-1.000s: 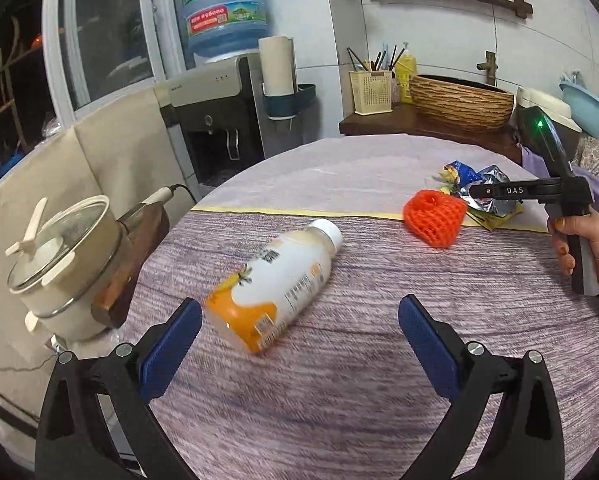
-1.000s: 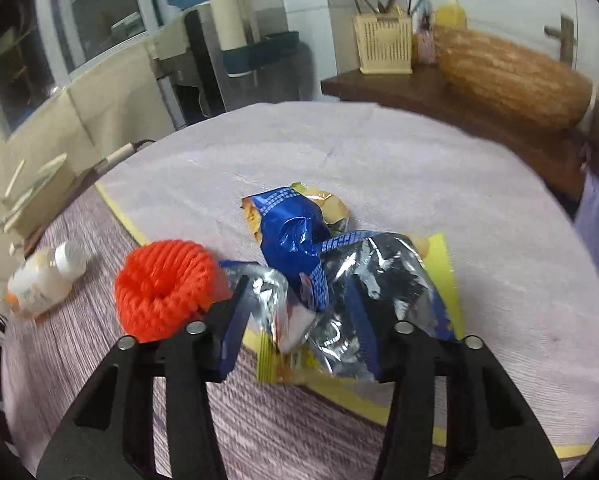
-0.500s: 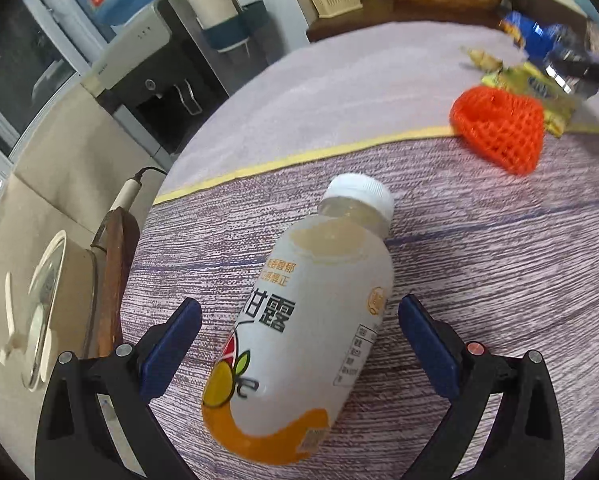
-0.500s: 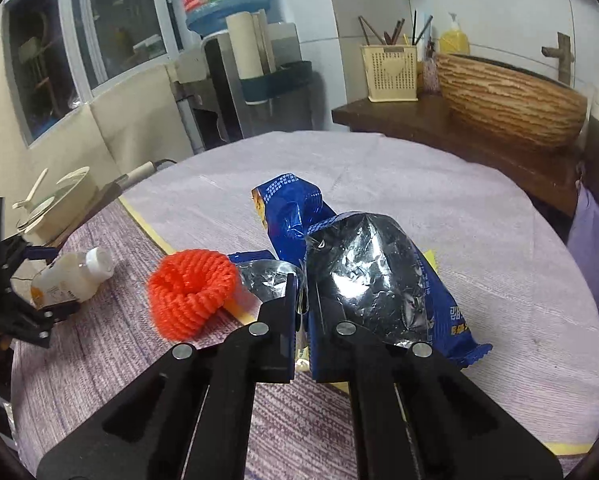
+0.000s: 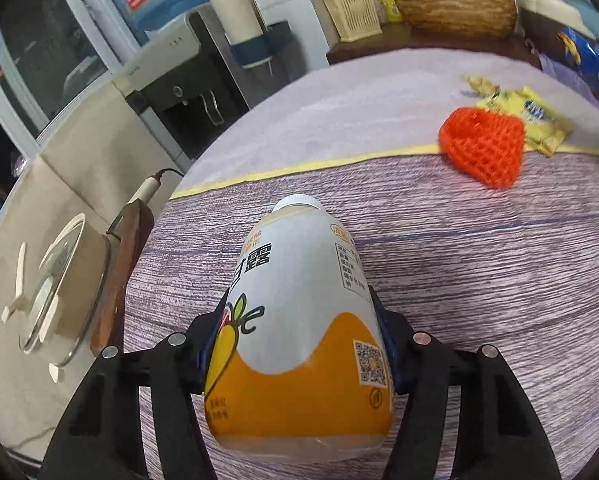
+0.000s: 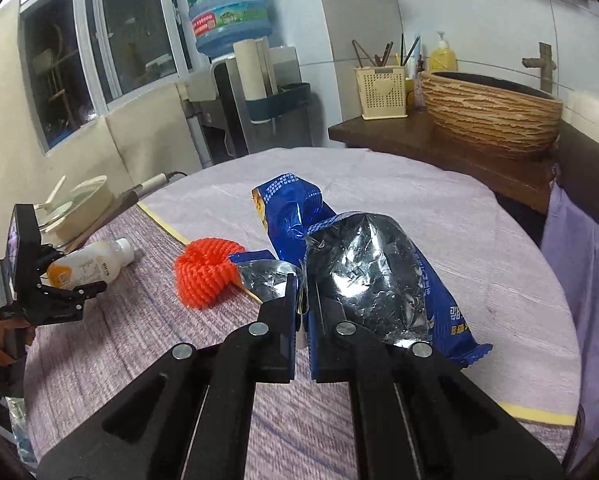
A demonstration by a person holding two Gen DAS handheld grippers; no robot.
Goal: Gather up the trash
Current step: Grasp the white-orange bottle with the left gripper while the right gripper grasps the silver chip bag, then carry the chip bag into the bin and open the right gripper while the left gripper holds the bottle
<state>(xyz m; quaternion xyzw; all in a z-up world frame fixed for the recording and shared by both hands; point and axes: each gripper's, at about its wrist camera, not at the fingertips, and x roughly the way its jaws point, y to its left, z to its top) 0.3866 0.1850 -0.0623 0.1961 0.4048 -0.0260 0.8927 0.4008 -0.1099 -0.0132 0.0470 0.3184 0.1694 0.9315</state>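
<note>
A white and orange drink bottle [image 5: 299, 312] lies on the striped tablecloth [image 5: 459, 280], cap pointing away. My left gripper [image 5: 299, 332] straddles its lower half; the jaws are closing and both pads touch its sides. The right wrist view shows that bottle [image 6: 91, 264] and left gripper [image 6: 65, 280] at far left. My right gripper [image 6: 303, 300] is shut on a crumpled blue and silver snack bag [image 6: 363, 276], held above the table. An orange foam net [image 5: 483, 144] [image 6: 205, 272] and a yellow wrapper [image 5: 535, 116] lie on the cloth.
An electric pot with a glass lid [image 5: 55, 284] stands off the table's left edge. Behind the table are a water dispenser [image 5: 187, 76] and a wooden counter with a woven basin [image 6: 491, 116]. A purple cloth [image 6: 579, 280] hangs at the right.
My left gripper came down over the bottle and its jaws closed in from wide apart onto its sides. My right gripper shut on the blue bag and lifted it.
</note>
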